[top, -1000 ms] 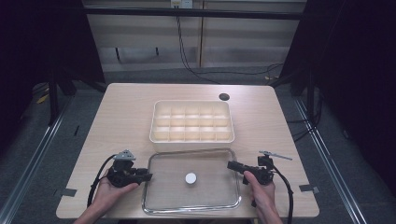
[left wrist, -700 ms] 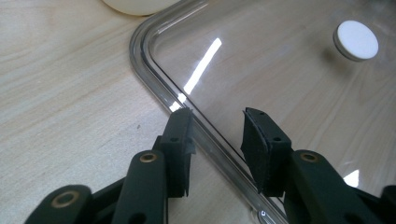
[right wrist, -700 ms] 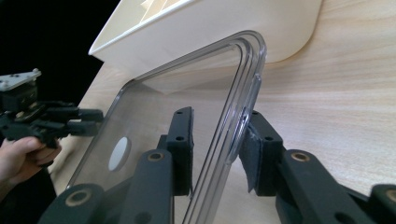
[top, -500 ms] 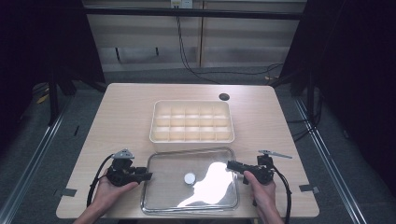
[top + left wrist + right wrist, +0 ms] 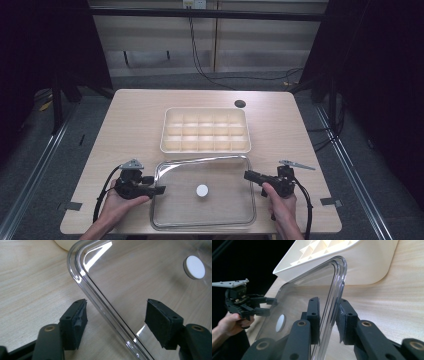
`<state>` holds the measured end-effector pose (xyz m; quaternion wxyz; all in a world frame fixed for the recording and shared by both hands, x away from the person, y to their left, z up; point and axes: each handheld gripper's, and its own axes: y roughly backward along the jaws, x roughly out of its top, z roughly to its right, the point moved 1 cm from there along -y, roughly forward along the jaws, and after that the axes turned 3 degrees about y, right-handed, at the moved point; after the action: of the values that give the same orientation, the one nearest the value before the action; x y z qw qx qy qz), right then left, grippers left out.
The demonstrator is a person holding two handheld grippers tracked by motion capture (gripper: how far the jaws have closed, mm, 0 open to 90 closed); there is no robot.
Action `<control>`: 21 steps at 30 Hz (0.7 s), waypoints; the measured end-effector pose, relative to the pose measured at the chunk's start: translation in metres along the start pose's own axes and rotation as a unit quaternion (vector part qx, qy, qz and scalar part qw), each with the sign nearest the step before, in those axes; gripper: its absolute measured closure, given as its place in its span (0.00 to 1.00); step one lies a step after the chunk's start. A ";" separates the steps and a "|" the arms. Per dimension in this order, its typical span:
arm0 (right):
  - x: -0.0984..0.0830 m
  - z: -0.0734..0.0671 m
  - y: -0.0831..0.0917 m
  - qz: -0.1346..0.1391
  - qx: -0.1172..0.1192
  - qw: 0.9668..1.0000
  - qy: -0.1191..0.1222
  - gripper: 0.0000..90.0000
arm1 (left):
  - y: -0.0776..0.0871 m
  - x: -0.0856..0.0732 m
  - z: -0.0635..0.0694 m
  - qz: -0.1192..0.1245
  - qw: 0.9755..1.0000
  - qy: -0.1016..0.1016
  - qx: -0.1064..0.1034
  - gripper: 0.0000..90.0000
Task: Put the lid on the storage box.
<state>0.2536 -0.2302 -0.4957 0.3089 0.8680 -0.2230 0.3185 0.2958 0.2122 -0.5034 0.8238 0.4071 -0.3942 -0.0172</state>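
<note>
A pale wooden table is seen from above. At its middle a cream plastic tray divided into small compartments is set, and just in front of it, touching or nearly so, a clear rectangular plastic lid with a white round knob at its centre lies on the tabletop. The lid seems to have been put down beside its tray.

The right gripper is clamped on the lid's right rim, the clear edge pinched between its two black pads, apparently to steady the lid as it settles. The left gripper is spread wide, its jaws having just been opening; the lid's left rim passes between the pads untouched, so that side is judged released. A hand is wrapped around each gripper's body.
</note>
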 end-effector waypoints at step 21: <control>0.001 -0.002 -0.001 -0.006 -0.013 1.000 0.010 0.81 | 0.011 0.003 0.002 0.028 0.997 0.017 -0.063 0.53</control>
<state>0.2539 -0.2279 -0.4940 0.3244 0.8618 -0.2191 0.3226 0.2929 0.2170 -0.4936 0.8545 0.3432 -0.3898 -0.0127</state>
